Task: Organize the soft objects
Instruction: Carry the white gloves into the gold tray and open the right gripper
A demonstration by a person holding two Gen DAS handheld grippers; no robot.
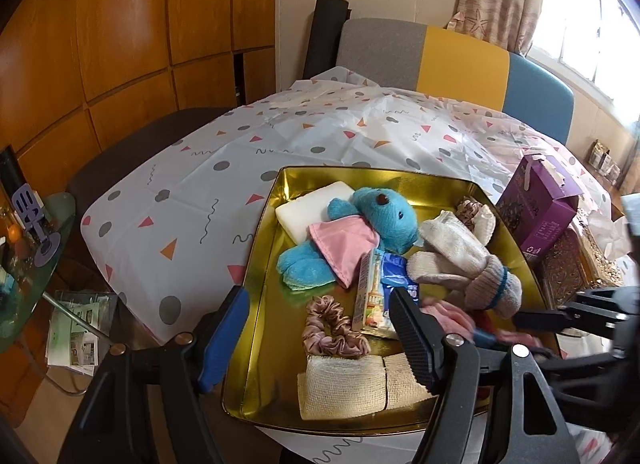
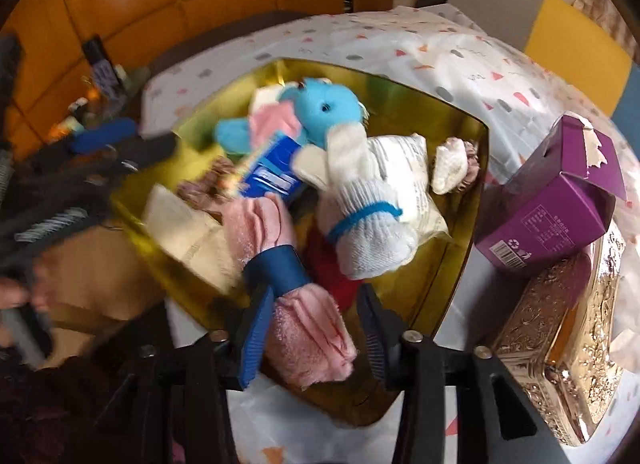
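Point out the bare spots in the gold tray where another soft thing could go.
Free: the tray floor's far strip behind the blue plush, and its far right corner behind the white glove. Crowded: the near half, packed with scrunchie, gauze and pink towel between the right claw's fingers.

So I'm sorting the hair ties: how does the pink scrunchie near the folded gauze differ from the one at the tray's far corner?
The pink scrunchie lies fully exposed on the gold tray, plain dusty pink. The far scrunchie is patterned brown and mostly hidden behind a white glove. The near one sits beside the folded gauze; the far one sits at the tray's back edge. Both are gathered fabric rings.
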